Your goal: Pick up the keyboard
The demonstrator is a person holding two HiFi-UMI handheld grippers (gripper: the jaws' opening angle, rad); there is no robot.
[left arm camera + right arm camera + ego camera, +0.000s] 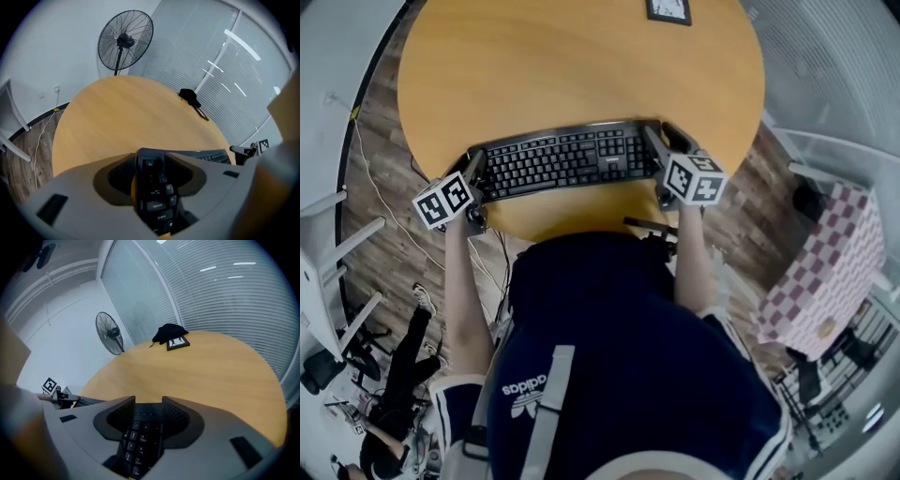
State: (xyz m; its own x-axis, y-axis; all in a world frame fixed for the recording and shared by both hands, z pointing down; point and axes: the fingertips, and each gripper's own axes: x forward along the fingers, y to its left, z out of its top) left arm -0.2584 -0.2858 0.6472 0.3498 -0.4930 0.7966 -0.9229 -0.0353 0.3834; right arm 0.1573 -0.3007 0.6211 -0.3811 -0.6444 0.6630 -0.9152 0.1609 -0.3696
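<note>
- Torso in a dark top [619, 356] fills the lower half of the head view.
- Left tool [476, 167] and right tool [664, 141] each straddle one end of the keyboard [567, 159]; their jaws are apart and not pressing on it.
- Keyboard lies on the round table [581, 66], along its near edge, at frame centre.
- Picture frame [668, 9] sits at the table's far edge, top of frame.
- Fan [125, 40] stands beyond the table, upper left in the left gripper view.

a round light-wood table [581, 66] stands on a dark wood-plank floor [384, 216]; a black pedestal fan [125, 40] stands by the white wall [51, 42], beside white slatted window blinds [187, 61].
</note>
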